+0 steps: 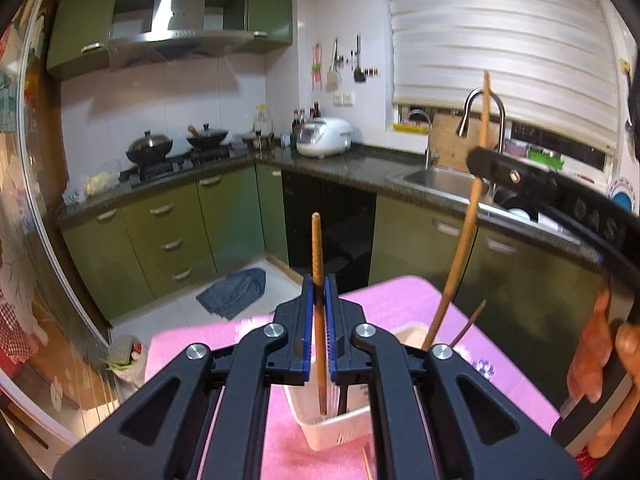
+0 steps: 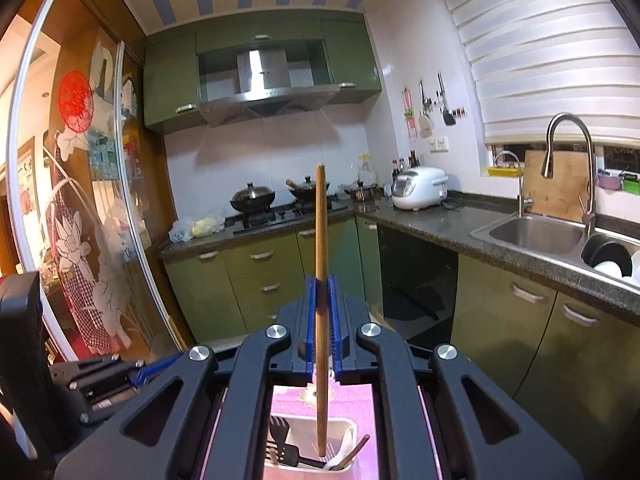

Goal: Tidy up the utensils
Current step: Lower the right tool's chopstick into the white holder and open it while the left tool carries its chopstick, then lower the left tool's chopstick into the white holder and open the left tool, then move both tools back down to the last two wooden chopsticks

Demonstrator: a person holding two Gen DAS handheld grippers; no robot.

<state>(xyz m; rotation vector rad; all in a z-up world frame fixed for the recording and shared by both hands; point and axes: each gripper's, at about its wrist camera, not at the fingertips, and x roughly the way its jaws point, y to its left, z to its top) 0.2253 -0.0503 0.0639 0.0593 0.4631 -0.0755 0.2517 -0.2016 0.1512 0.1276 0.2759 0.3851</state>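
Note:
My left gripper [image 1: 319, 288] is shut on a brown chopstick [image 1: 318, 248] that stands upright, its lower end down inside a white utensil holder [image 1: 340, 428] on the pink tablecloth [image 1: 400, 300]. In the right wrist view my right gripper [image 2: 321, 288] is shut on a light wooden chopstick [image 2: 320, 220], also upright, with its tip dipping into the white holder [image 2: 280, 470]. That holder keeps black utensils [image 2: 280, 444], a white spoon and a dark chopstick [image 2: 358, 450]. The left wrist view shows the right gripper [image 1: 486, 166] at upper right with its slanted chopstick [image 1: 460, 256].
A person's hand [image 1: 600, 352] grips the right tool's handle. Behind the table runs a dark counter with a sink [image 2: 536, 236], a tall faucet [image 2: 568, 148], a white rice cooker [image 2: 420, 188] and woks on the stove [image 2: 252, 198]. A grey cloth [image 1: 236, 292] lies on the floor.

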